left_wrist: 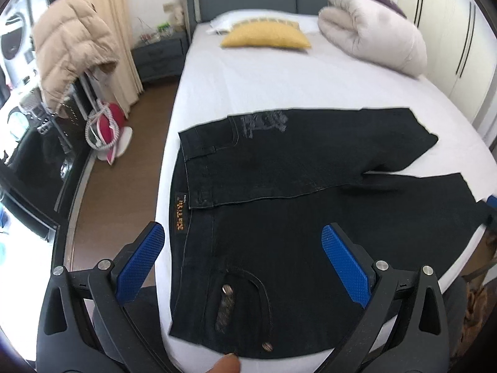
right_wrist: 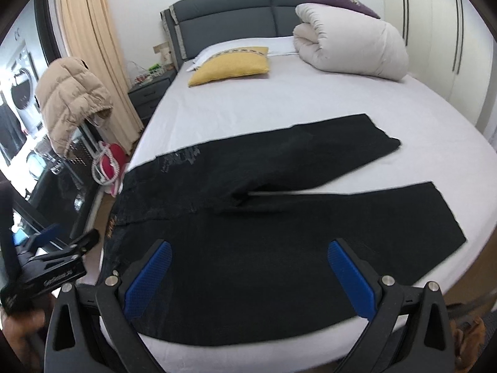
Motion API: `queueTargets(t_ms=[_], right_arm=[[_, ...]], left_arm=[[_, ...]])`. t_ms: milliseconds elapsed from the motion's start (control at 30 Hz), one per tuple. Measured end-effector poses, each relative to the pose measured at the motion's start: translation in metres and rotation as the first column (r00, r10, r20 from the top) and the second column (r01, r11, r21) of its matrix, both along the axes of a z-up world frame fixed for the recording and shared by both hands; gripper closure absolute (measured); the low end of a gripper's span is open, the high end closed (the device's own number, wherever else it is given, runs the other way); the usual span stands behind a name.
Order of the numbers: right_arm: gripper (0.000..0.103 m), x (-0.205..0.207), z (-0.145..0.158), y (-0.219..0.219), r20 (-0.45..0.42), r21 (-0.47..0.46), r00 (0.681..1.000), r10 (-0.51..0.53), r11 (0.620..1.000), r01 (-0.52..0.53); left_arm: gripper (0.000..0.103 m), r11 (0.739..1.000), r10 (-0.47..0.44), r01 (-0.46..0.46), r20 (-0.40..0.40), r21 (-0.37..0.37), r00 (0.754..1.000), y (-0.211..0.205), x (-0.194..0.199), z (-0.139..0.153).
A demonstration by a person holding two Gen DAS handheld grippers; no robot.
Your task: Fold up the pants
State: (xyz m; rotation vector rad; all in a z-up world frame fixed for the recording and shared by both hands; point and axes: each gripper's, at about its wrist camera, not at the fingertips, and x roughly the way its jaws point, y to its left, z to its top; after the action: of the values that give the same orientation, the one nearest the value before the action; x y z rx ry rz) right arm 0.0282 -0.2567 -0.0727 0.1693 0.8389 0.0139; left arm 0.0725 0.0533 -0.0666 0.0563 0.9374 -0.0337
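Black pants (left_wrist: 279, 186) lie spread on the white bed (left_wrist: 264, 80), waistband at the left edge, both legs running right and splayed apart. In the right wrist view the same pants (right_wrist: 264, 217) show a gap of sheet between the legs. My left gripper (left_wrist: 242, 248) hovers open above the waist and near pocket, nothing between its blue pads (left_wrist: 141, 258). My right gripper (right_wrist: 248, 267) is open above the near leg's thigh, empty. The left gripper (right_wrist: 52, 251) also appears at the left edge of the right wrist view.
A yellow pillow (left_wrist: 265, 35) and a rolled white duvet (left_wrist: 372, 31) sit at the head of the bed. A beige puffer jacket (left_wrist: 71, 46) hangs over furniture left of the bed, with a nightstand (left_wrist: 161, 56) and brown floor (left_wrist: 124, 186) beside it. White wardrobe (right_wrist: 441, 31) on the right.
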Motion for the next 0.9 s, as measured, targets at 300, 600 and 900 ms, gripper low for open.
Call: queueTargets(t_ms=[300,600,900], right_arm=[[0.000,0.083,-0.007,-0.016,0.039,0.017,0.992,0.117,0.993,-0.118],[0.027,0.188,-0.033,-0.011,-0.032,0.003,0.923,0.384,0.923,-0.384],[0.035,0.254,-0.067,0.004,-0.099,0.038,0.828,0.552,0.834,-0.551]], left_arm=[[0.000,0.991,-0.048,0.051,-0.023,0.128,0.999,0.022,0.097,-0.028],[0.000,0.972,-0.229,0.232,-0.077,0.037,0.971,0.061,0.264,-0.050],[0.015,0.894,-0.445,0.441,-0.286,-0.083,0.848,0.059,0.361,-0.110]])
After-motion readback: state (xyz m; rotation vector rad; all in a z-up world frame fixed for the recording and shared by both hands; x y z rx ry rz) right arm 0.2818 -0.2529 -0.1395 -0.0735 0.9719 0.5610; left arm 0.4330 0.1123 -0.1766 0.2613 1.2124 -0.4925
